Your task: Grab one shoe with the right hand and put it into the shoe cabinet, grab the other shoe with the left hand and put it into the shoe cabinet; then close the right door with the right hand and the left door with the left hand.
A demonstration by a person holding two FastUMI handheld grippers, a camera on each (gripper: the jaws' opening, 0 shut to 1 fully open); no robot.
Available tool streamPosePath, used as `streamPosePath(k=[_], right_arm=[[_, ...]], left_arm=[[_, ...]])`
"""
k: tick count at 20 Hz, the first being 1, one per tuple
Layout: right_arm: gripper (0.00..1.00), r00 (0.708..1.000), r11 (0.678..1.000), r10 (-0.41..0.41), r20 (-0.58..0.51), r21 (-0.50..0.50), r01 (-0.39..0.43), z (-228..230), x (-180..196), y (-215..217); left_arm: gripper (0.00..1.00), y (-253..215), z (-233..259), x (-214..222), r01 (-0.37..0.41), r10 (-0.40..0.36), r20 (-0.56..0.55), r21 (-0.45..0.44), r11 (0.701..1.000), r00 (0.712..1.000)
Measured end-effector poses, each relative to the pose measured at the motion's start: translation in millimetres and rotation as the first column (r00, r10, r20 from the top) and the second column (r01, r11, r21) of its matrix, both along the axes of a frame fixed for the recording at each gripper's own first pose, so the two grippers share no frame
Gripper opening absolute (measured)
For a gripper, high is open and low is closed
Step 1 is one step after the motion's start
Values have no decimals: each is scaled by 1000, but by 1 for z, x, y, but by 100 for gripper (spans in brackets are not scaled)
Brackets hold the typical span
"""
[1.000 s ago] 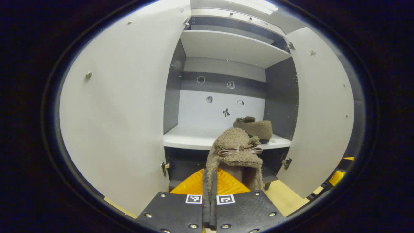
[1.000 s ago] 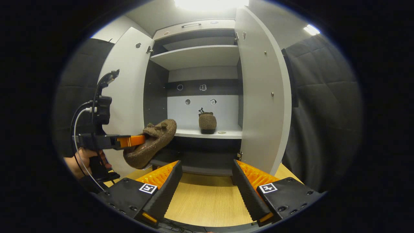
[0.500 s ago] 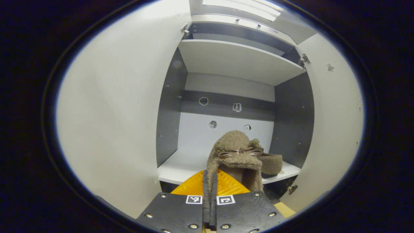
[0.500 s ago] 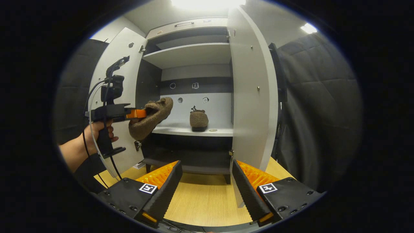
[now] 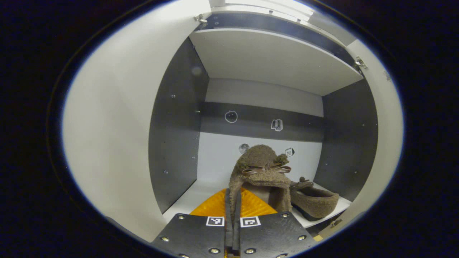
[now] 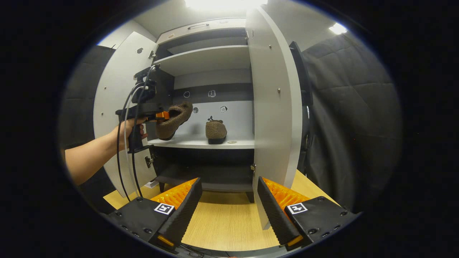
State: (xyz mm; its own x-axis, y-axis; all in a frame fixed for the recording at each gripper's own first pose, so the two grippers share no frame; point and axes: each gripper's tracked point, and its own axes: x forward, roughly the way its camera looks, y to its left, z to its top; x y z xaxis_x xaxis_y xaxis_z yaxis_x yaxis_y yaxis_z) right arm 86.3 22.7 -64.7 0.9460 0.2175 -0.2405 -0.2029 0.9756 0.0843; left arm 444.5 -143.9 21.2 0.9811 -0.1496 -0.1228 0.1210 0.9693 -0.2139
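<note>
My left gripper (image 5: 232, 200) is clamped on the heel rim of a fuzzy slipper (image 5: 263, 172), held over the left end of the cabinet shelf (image 6: 200, 142). It looks light and floppy, so the rim seems the best hold. My right gripper (image 6: 229, 211) hangs wide, carrying nothing. Two slippers: the other (image 6: 216, 129) sits mid-shelf. Two doors, both swung out.

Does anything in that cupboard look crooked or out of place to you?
Nothing looks damaged or spilled. One fuzzy shoe sits flat on the cabinet shelf. The other shoe hangs tilted, toe up, above the shelf's left end, pinched in the left gripper, not yet set down. Both doors stand open.
</note>
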Motion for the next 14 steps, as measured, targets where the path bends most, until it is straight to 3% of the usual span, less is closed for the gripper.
streamPosePath(k=[4, 7, 10, 13, 14], right_arm=[[98, 1000, 1000, -16, -8, 6, 16, -3, 3, -6], [98, 999, 999, -34, -5, 10, 34, -2, 6, -12], [98, 999, 999, -47, -7, 13, 47, -1, 8, -15], [97, 999, 999, -49, 13, 20, 48, 8, 10, -13], [97, 999, 999, -47, 24, 17, 47, 12, 10, -11]], left_arm=[[1, 1, -36, 36, -37, 39, -93, 26, 999, 995], [1, 4, -40, 47, -46, 53, -90, 79, 996, 995], [7, -3, -28, 42, -4, 10, -58, 99, 995, 998], [98, -14, -8, 26, 54, -54, -6, 119, 991, 999], [95, -14, -2, 16, 54, -56, 14, 139, 989, 998]])
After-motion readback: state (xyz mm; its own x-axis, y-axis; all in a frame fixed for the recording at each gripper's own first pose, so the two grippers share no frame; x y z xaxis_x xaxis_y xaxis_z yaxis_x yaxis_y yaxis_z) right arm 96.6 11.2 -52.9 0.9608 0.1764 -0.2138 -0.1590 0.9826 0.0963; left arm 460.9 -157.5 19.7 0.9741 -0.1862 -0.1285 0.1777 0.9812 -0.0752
